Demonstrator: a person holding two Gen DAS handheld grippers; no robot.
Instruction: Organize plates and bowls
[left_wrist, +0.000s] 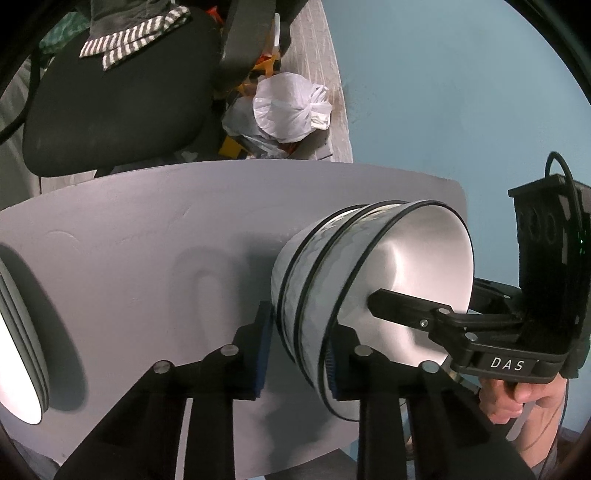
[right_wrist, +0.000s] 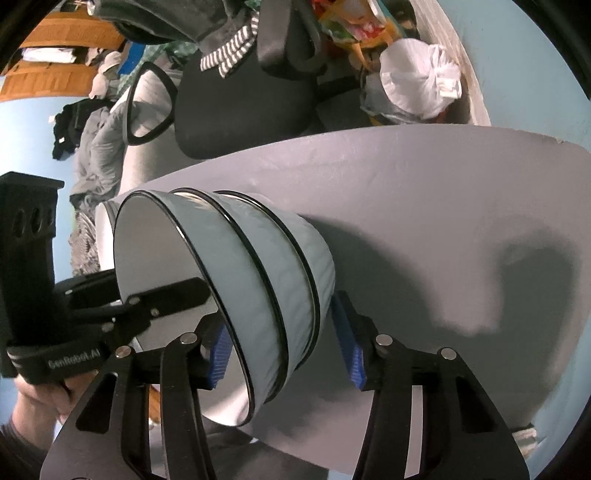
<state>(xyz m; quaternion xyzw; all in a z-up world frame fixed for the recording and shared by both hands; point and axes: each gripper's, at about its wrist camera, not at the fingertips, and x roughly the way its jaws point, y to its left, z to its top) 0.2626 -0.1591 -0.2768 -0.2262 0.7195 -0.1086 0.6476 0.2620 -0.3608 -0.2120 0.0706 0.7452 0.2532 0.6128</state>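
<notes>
A nested stack of bowls (left_wrist: 369, 280), pale blue-grey outside with black rims and white inside, hangs tipped on its side above the grey table (left_wrist: 147, 240), caught between the two claws.

In the left wrist view the left claw (left_wrist: 297, 354) straddles the wall of the stack. Its right blue pad lies inside the outermost bowl, against the white inner face near the lower rim. Its left pad sits outside, just beside the bowls' bottom end, and I cannot tell whether it touches. So the left claw is narrowed around the stack's wall, but a firm clench cannot be confirmed. The bowls' mouth opens to the right of this claw.

In the right wrist view the right claw (right_wrist: 286, 343) straddles the same stack from the opposite side. Its left pad is inside the mouth, close to the inner wall. Its right pad stands visibly apart from the outer wall, so this claw is released around the stack rather than pinching it.

Far left of the left claw, at the table's edge, lies a stack of plates (left_wrist: 22, 354). Beyond the table stand a black chair (left_wrist: 118, 103) and a white plastic bag (left_wrist: 291, 107).
</notes>
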